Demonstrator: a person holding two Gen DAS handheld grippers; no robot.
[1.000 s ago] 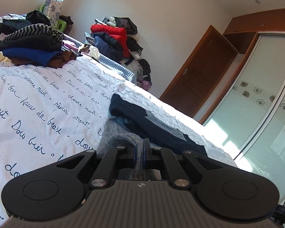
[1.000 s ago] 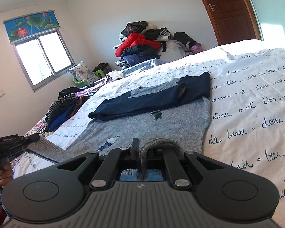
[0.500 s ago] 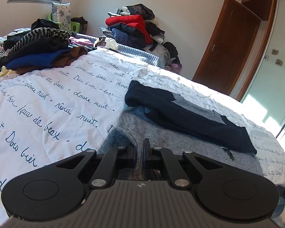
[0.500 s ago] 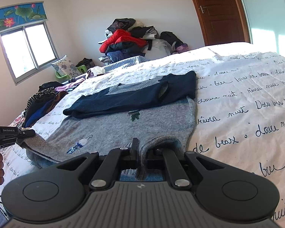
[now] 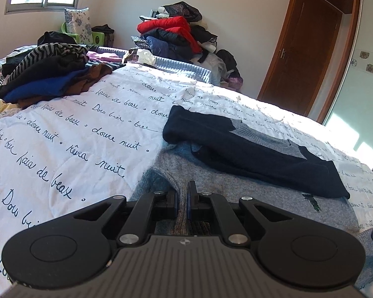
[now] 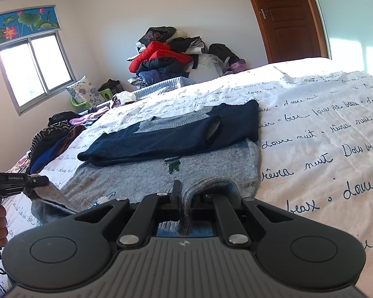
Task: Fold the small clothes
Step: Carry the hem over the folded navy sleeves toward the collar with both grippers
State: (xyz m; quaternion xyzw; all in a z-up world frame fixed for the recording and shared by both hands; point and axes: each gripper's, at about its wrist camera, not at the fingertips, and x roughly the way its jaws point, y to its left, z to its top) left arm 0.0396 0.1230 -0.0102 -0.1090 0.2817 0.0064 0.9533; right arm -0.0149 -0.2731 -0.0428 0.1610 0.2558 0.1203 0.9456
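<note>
- Lying flat on the bed [image 5: 62,134]: grey sweater [image 6: 141,173], navy sleeves [image 6: 161,136] already folded across its chest, hem end nearest both cameras.
- Left claw [image 5: 182,203] closed almost fully on a pinch of the hem at one corner; knit visibly bunched between the blue pads.
- Right claw [image 6: 184,203] likewise clamped on the opposite hem corner, a ridge of ribbed knit humped up beside it.
- Judged step: hem gripped at both corners, ready for carrying up toward the collar to halve the body.
- Risk: uneven lift between the two corners, giving a skewed fold line and a crooked edge.
- Risk: sleeves sliding off the chest if the hem gets dragged along the bed instead of raised clear, since only loosely laid.
- Risk: knit slipping out of a shallow pinch under its own weight; thick, stretchy fabric, so sag in the middle likely too.
- Risk: catching only the top layer of hem, leaving the back layer behind on the bed; cannot tell how many layers are held.
- Containers: green basket [image 6: 107,94] by the far wall, contents not discernible. Otherwise only loose heaps: dark pile [image 5: 47,74] on the bed, red-topped heap [image 5: 176,37] against the wall.
</note>
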